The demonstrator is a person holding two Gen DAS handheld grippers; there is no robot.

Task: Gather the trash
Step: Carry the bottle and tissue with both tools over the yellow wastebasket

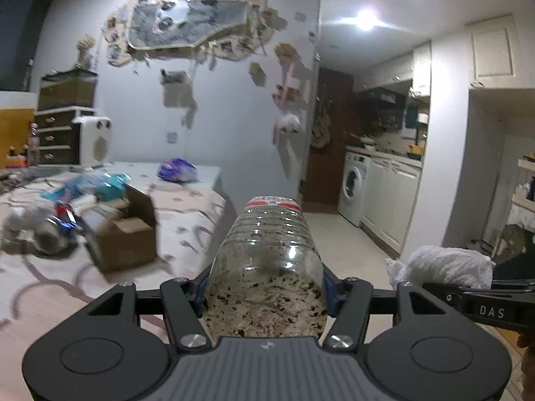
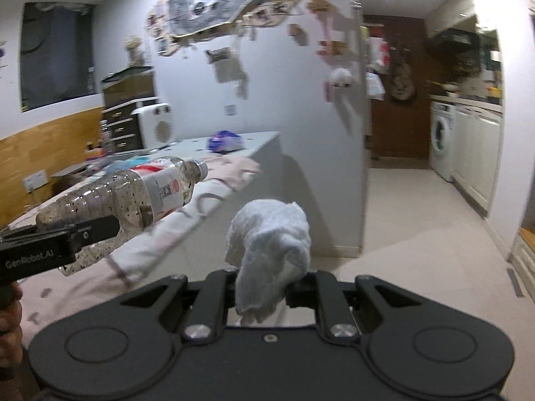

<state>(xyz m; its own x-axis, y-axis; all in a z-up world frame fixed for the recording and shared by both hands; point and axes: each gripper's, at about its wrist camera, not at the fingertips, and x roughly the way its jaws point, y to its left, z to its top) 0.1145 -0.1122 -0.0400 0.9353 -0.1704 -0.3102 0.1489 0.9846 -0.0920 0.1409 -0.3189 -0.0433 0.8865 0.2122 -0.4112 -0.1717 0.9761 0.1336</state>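
Left claw [image 1: 265, 287] clamped on the dirty plastic bottle [image 1: 267, 254] at its base end — long axis straight out along the fingers, cap away, toward the washing machine [image 1: 354, 187]. Right claw [image 2: 264, 287] nearly shut, pinching a crumpled white tissue [image 2: 267, 244]. Both pieces carried side by side, just off the bed [image 1: 187, 234]. No bin visible; likely next move a drop-off, either claw equally ready.

Washing machine [image 1: 352, 187] along the kitchen, cardboard box [image 1: 125, 234] on bed [image 1: 187, 234]

Left gripper [image 1: 265, 295] half-spread, right gripper [image 2: 259, 289] pinched.
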